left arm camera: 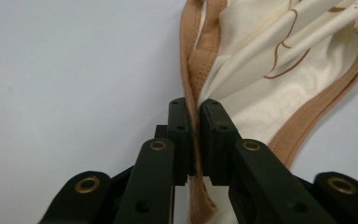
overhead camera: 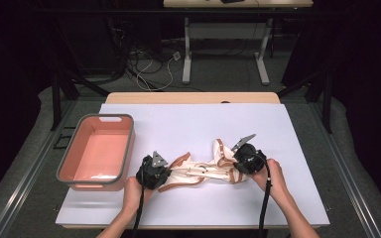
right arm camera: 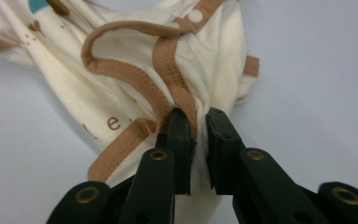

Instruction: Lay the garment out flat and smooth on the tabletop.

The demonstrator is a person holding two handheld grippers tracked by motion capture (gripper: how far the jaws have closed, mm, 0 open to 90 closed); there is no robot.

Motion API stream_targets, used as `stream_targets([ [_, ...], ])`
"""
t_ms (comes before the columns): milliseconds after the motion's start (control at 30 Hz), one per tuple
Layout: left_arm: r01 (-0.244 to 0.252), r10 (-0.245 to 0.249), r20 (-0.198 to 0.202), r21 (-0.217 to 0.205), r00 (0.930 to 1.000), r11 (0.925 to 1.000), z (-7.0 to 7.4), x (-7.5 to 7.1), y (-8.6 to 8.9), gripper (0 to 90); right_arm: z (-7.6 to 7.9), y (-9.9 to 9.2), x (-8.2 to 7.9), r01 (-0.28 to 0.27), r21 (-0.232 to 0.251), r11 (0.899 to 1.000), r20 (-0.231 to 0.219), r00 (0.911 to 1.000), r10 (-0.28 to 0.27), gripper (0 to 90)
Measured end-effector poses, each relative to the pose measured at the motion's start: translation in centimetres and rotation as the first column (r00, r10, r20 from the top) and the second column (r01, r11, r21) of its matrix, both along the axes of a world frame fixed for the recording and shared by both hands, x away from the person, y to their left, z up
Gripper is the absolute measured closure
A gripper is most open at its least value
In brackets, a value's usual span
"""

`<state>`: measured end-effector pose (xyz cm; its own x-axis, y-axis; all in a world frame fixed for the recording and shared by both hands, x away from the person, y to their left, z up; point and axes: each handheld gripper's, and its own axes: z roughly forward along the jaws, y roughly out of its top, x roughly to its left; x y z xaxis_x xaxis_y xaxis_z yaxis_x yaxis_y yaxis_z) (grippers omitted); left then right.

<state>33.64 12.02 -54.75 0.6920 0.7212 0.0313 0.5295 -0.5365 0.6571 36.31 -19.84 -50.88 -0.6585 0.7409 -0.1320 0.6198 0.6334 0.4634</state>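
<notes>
My left hand-held gripper (overhead camera: 155,171) and right hand-held gripper (overhead camera: 248,157) are each clamped on a brown-trimmed edge of the cream garment (overhead camera: 206,171). It lies lower centre of the high view on the counter (overhead camera: 178,124), long axis running between my hands, left end nearer the pink bin (overhead camera: 98,151).

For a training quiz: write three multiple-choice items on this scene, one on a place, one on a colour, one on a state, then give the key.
1. Where is the tub?
A. Left of the garment
B. Right of the garment
C. On top of the garment

2. What colour is the garment's trim?
A. Green
B. Brown
C. Black

3. How are the two grippers?
A. Both wide open above the table
B. One lying in the tub
C. Both shut on the garment

Key: 1 A, the tub sits at the table's left edge. 2 B, brown bands edge the cream cloth. 3 C, the left gripper and right gripper each pinch cloth between their jaws.
</notes>
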Motion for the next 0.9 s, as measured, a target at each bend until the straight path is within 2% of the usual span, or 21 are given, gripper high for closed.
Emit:
stream_targets([
  [67,0.005,-0.005,-0.001,-0.003,1.0,1.0,0.1,0.0,0.0,77.3,-0.3,0.2,0.0,-0.012,-0.02,1.0,0.015,0.9998,0.012,69.4],
  [100,0.006,-0.006,0.003,-0.001,1.0,1.0,0.1,0.0,0.0,73.6,-0.3,0.5,-0.1,-0.009,-0.007,1.0,0.026,0.9996,0.01,63.0],
  [133,0.009,-0.009,0.004,-0.003,1.0,1.0,0.2,-0.1,0.0,69.3,-0.1,0.6,-0.1,-0.021,-0.013,1.0,0.029,0.9993,0.022,57.9],
  [200,0.009,-0.009,0.005,-0.009,0.9999,0.9999,0.5,-0.2,-0.1,56.6,0.3,0.9,-0.3,-0.045,0.016,0.999,0.047,0.9979,0.044,47.6],
  [267,0.019,-0.018,0.018,-0.016,0.9997,0.9997,0.8,-0.5,-0.2,46.8,0.5,1.3,-0.5,-0.071,0.046,0.996,0.083,0.9943,0.067,40.5],
  [367,0.038,-0.037,0.039,-0.023,0.9985,0.999,1.4,-1.0,-0.5,37.9,0.4,2.1,-1.0,-0.119,0.063,0.991,0.117,0.9869,0.112,35.8],
  [433,0.059,-0.058,0.054,-0.025,0.9968,0.9979,1.6,-1.5,-0.8,33.7,0.1,2.7,-1.2,-0.136,0.051,0.989,0.131,0.9831,0.128,38.5],
  [467,0.074,-0.072,0.058,-0.03,0.9957,0.9968,1.7,-1.6,-1.0,32.0,0.0,3.0,-1.2,-0.139,0.033,0.99,0.137,0.9816,0.134,42.9],
  [533,0.098,-0.095,0.061,-0.045,0.9937,0.9942,1.8,-1.8,-1.3,29.1,-0.4,3.3,-1.4,-0.144,0.005,0.99,0.159,0.9771,0.142,60.5],
  [567,0.111,-0.109,0.056,-0.042,0.9925,0.9929,1.7,-1.9,-1.4,28.9,-0.6,3.4,-1.5,-0.158,-0.009,0.987,0.182,0.9708,0.157,68.0],
  [600,0.12,-0.118,0.049,-0.043,0.9919,0.9918,1.7,-1.9,-1.6,28.5,-0.6,3.4,-1.5,-0.166,-0.007,0.986,0.185,0.9689,0.165,73.4],
  [667,0.136,-0.134,0.038,-0.048,0.9902,0.9895,1.5,-2.0,-1.9,28.2,-0.6,3.3,-1.5,-0.153,-0.009,0.988,0.167,0.9741,0.152,78.1],
  [733,0.153,-0.151,0.037,-0.047,0.9878,0.9871,1.5,-2.2,-2.1,28.2,-0.7,3.2,-1.2,-0.144,0.012,0.989,0.166,0.9762,0.14,80.9],
  [900,0.197,-0.196,0.033,-0.048,0.9801,0.9792,1.3,-2.8,-3.3,33.2,-0.2,2.6,-1.1,-0.112,0.054,0.992,0.167,0.9807,0.101,81.9],
])
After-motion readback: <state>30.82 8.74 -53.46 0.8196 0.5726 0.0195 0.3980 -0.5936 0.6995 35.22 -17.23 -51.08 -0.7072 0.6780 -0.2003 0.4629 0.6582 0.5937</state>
